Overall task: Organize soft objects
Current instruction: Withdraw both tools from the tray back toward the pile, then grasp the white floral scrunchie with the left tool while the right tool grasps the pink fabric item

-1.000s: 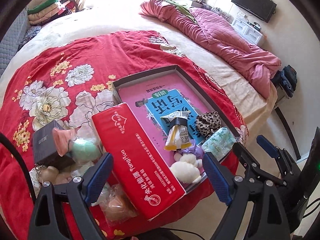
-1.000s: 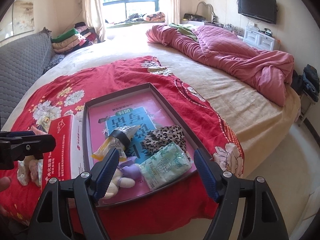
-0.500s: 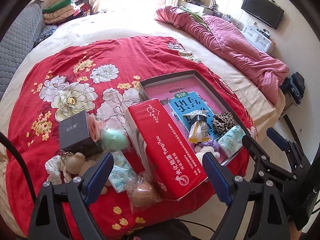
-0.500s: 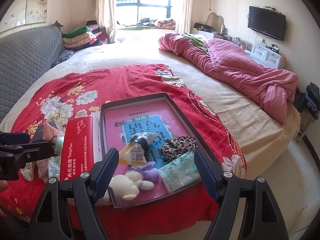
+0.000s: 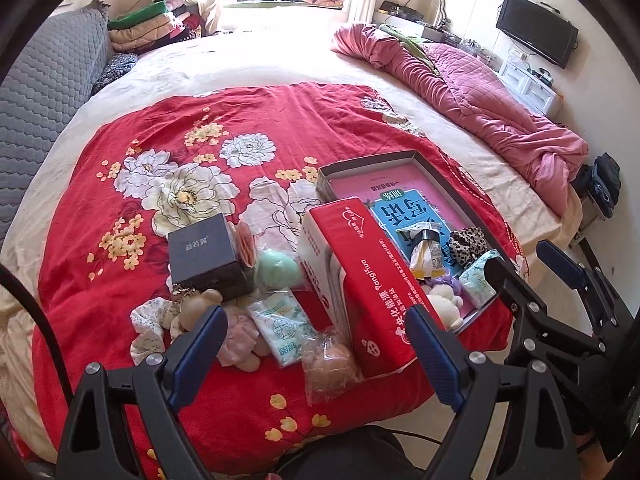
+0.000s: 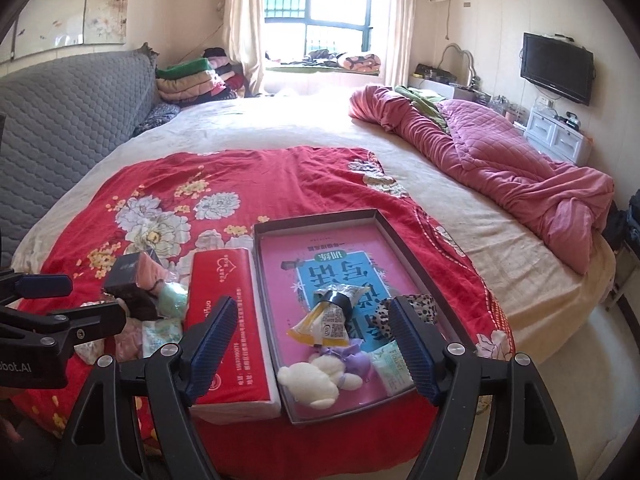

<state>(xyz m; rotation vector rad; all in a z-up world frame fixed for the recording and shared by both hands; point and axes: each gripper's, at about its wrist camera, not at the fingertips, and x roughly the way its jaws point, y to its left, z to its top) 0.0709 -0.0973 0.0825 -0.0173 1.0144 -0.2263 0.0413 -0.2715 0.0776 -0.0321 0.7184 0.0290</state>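
Tray (image 6: 432,276) sits at the near edge of the red floral bedspread (image 5: 168,128), already holding a white plush (image 6: 310,382), purple plush (image 6: 354,360), leopard scrunchie (image 6: 422,304), yellow snack pouch (image 6: 324,320) and one tissue pack (image 6: 394,366). Red tissue box (image 6: 230,320) lies just beside the tray's left wall.

What changed: over the last second I've pulled both grippers back and up from the bed, so both views now take in the whole spread where a second ago they were close over the tray. Left gripper (image 5: 316,354) has its jaws spread wide with nothing between them; right gripper (image 6: 312,346) likewise, wide and empty. I read that as a drop-off finished and a reset before the next pick.

Left wrist view gives what the right barely shows: the unsorted pile left of the red box, with a dark box (image 5: 206,254), green sponge ball (image 5: 278,270), a second tissue pack (image 5: 282,326), bagged tan item (image 5: 330,364), tan bear figure (image 5: 194,306) and floral cloth (image 5: 150,330). So the job is roughly half done, I'd judge.

Right wrist view shows the tray contents plainly, and the left gripper's arm at its left edge.
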